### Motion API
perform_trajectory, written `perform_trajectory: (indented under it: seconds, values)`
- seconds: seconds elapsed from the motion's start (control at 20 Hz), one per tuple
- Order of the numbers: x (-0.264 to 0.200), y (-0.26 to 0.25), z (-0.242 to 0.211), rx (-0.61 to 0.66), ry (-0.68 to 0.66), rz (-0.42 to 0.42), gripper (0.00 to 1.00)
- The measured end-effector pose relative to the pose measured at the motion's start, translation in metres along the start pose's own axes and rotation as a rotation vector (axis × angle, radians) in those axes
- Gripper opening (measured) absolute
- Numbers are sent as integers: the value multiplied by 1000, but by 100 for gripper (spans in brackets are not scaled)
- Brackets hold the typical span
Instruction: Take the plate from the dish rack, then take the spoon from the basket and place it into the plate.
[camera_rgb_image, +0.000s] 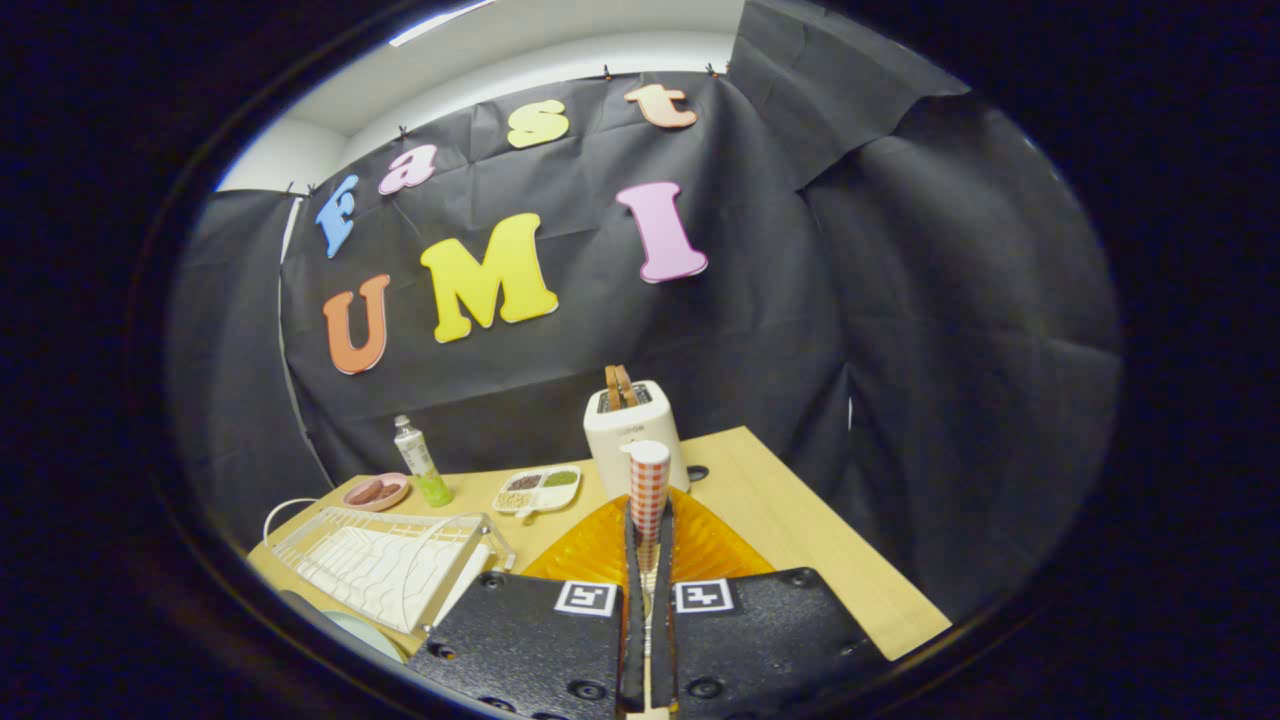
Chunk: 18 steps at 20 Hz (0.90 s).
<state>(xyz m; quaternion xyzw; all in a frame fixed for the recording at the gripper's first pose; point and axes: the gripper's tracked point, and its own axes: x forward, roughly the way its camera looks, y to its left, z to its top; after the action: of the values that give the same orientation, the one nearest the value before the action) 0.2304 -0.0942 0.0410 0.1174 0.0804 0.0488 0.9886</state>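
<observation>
The gripper (648, 560) was closed on the spoon (648, 490): both fingers pressed against its thin stem, which ran up between them, and its checked red-and-white end stood upright just past the fingertips at 12 o'clock. How much of the spoon lay lower down between the fingers could not be told.

Directly under and beyond the fingers lay the plate (700, 550), an amber ribbed dish flat on the table (800, 520). Its surface showed on both sides of the fingers, so the spoon hung over it. Whether the spoon touched the plate could not be told.

At 12 o'clock from the spoon, just behind it, stood a toaster (630, 430) with two slices of bread (620, 385) sticking up out of its slots. The spoon's end overlapped the toaster's front in this view. A small dark round mark (697, 472) sat on the table just beside the toaster, at its 3 o'clock.

At 10 o'clock from the fingers lay a divided tray (538, 490) with several small portions of food in its compartments. Farther out at 10 o'clock stood a bottle (420, 462) with a green lower half, upright, and just beside it at 9 o'clock a pink bowl (377, 491) with something brown inside.

At 9 o'clock from the fingers, near the table's edge, sat the rack (390, 560), a white wire frame with a white ribbed board in it. A pale round rim (355, 632) showed just below the rack at 7 o'clock.
</observation>
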Motion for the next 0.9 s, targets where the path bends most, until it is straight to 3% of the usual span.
perform_trajectory:
  seconds: [0.25,0.5,0.9]
  values:
    - [-52,35,34,-67,-79,-32,8]
    - [-115,103,30,-107,-89,11,8]
    - [-164,220,-43,-136,-48,115,8]
